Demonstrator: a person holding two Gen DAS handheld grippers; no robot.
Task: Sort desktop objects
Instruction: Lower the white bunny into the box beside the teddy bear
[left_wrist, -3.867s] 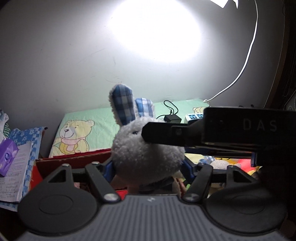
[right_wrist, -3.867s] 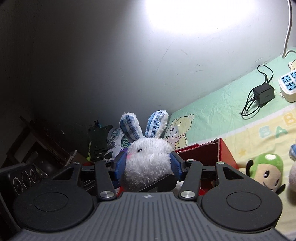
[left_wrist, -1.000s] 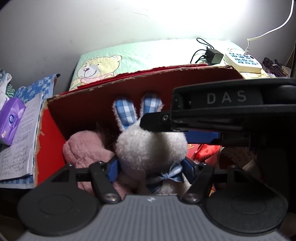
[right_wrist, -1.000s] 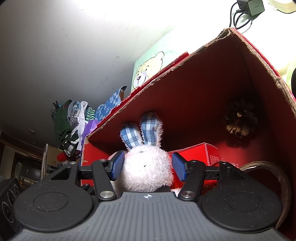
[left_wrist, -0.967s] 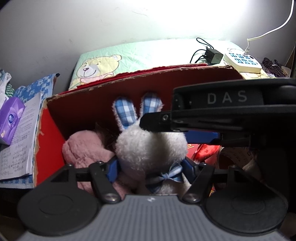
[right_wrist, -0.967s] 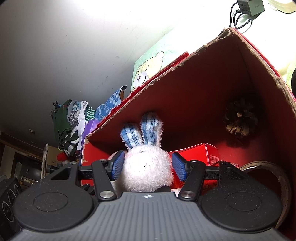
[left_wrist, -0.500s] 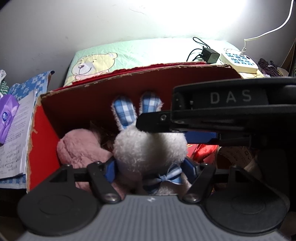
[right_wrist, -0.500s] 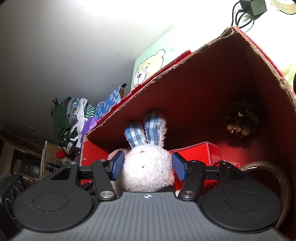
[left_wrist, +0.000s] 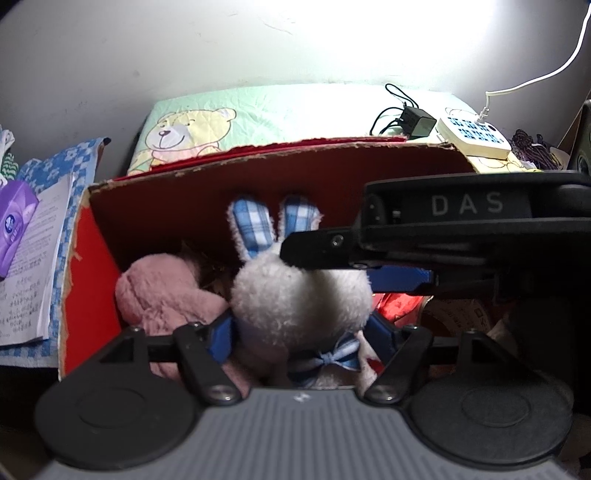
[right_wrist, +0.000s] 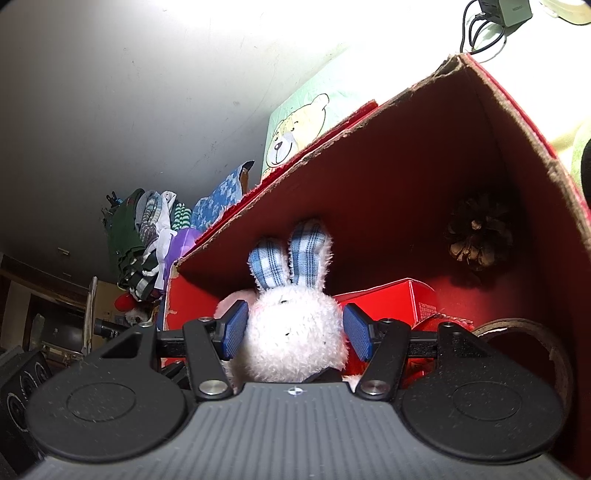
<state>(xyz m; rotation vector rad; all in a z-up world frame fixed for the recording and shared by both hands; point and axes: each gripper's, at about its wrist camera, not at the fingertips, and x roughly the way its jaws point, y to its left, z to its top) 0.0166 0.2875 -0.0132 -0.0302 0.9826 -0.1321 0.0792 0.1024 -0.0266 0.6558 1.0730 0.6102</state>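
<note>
Harsh glare bleaches the wall (left_wrist: 369, 44) overhead; corners vignette dark, fisheye bends edges, near foreground blurs.

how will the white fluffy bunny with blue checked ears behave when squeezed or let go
Probably soft and squashy: the white fluffy plush bunny with blue checked ears bulges between the blue pads of the left gripper. Likely light for its size, with fur that grips rather than slips. Released, it would probably slump against the pink plush toy, not roll.
</note>
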